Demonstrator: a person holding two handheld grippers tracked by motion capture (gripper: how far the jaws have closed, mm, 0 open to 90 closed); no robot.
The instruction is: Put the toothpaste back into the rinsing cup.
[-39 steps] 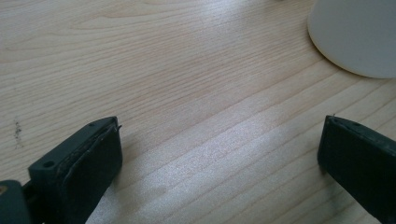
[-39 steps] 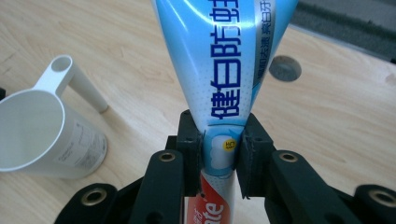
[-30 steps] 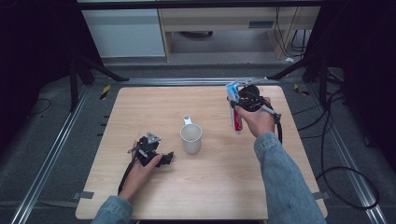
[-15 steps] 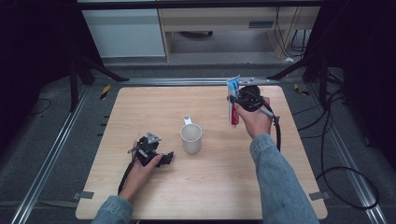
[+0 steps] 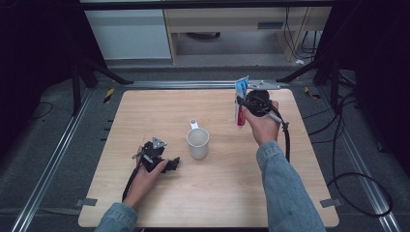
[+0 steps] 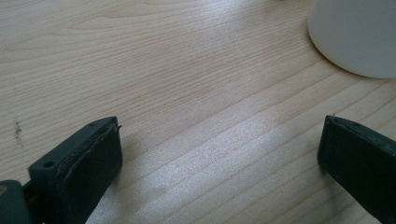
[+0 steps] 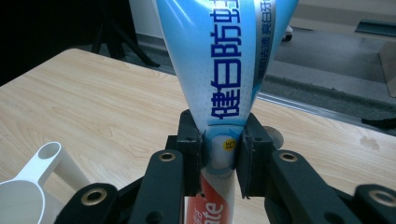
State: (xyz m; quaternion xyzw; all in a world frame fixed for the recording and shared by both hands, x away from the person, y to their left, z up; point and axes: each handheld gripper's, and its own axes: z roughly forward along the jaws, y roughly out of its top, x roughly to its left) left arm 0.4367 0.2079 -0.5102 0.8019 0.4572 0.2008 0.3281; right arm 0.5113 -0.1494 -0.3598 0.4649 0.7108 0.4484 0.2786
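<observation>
Toothpaste tube (image 7: 224, 70) is pinched upright in the right gripper (image 7: 222, 158), raised near the table's (image 5: 145, 111) far right corner. Left gripper (image 6: 219, 154) is spread wide, empty, near cup (image 5: 197, 143).

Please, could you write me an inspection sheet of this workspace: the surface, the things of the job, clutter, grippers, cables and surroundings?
Surface: light wooden table, bare wood around the things.
Job's things: toothpaste tube, upright, clamped near its middle; white cup with a handle, standing mid-table.
Clutter: nothing seen.
Grippers: right gripper shut on the tube, raised over the far right of the table; left gripper open, nothing between its jaws, low over the wood beside the cup.
Cables: black cable trails from the right gripper; more cables lie on the floor at right.
Surroundings: dark floor, metal rails beside the table, pale cabinets behind.
</observation>
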